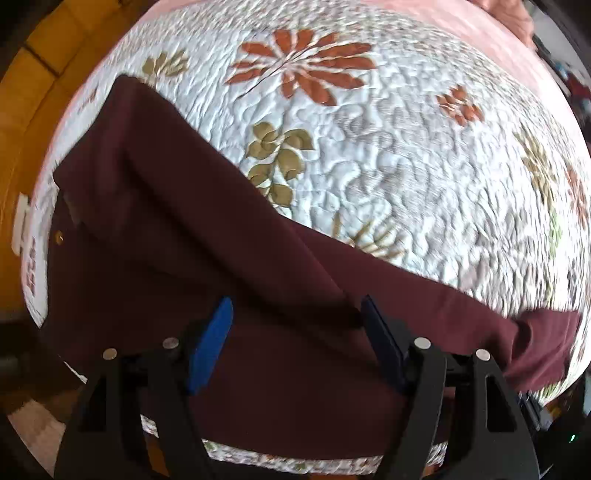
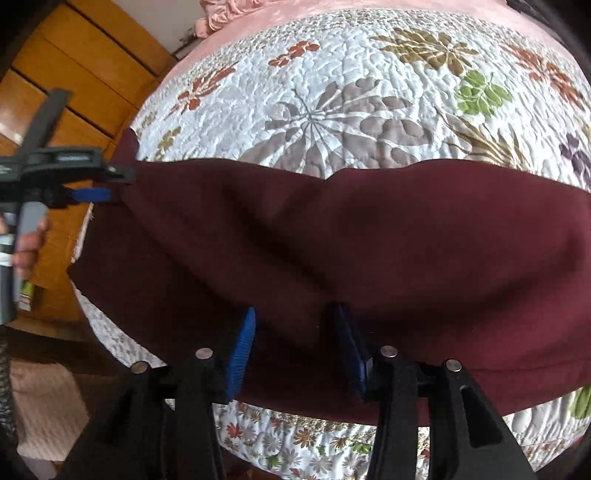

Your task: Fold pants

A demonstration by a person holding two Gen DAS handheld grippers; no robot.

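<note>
Dark maroon pants (image 1: 207, 266) lie along the near edge of a bed with a floral quilt (image 1: 369, 147), one leg folded over the other, the waistband with a button at the left. My left gripper (image 1: 295, 314) is open above the pants, blue pads (image 1: 212, 343) apart with nothing between them. In the right wrist view the pants (image 2: 369, 251) stretch across the quilt (image 2: 332, 92). My right gripper (image 2: 291, 317) is open just above the cloth. The left gripper also shows in the right wrist view (image 2: 107, 188) at the pants' left end, held by a hand.
A wooden wardrobe (image 2: 74, 74) stands left of the bed. A pink bedcover (image 1: 461, 29) runs along the far side. The quilt's front border (image 2: 314, 443) hangs over the near edge. Floor and a rug (image 2: 44, 398) lie at the lower left.
</note>
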